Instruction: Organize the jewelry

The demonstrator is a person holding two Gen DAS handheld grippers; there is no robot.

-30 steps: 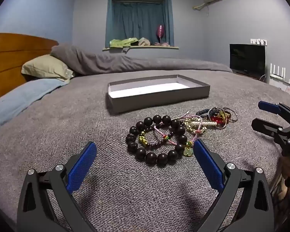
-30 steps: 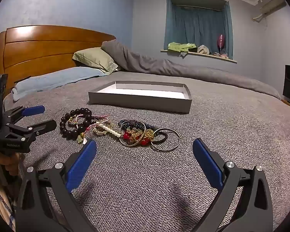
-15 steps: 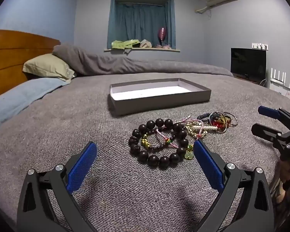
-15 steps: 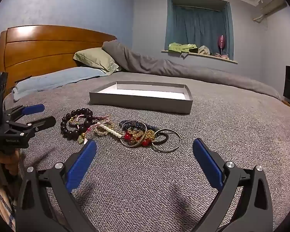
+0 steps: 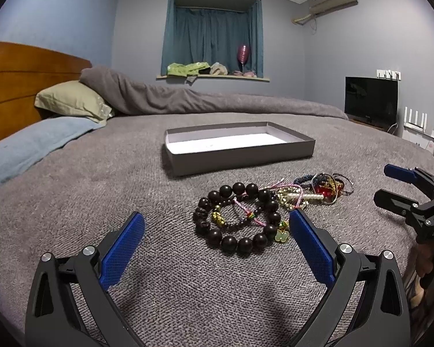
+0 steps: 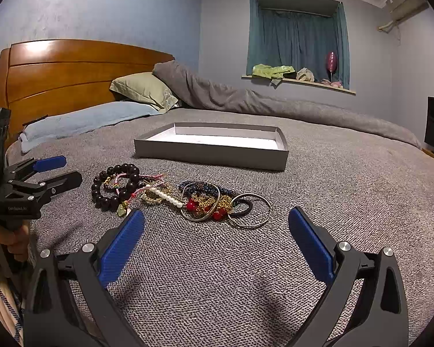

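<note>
Nothing sorted yet. Left gripper (image 5: 216, 230) fingers wide, holding nothing, dark bead bracelet (image 5: 237, 219) just ahead on bed (image 5: 101, 190). Jewelry pile (image 6: 182, 195) lies near grey box (image 6: 211, 151), box bare inside. Right gripper (image 6: 216, 227) fingers wide, unloaded. Gripper-body lettering blurred, unreadable.

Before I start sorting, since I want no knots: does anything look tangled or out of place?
Yes. The bracelets lie in one tangled heap on the bedspread, cords and chains overlapping, while the gray box behind them sits empty.
</note>
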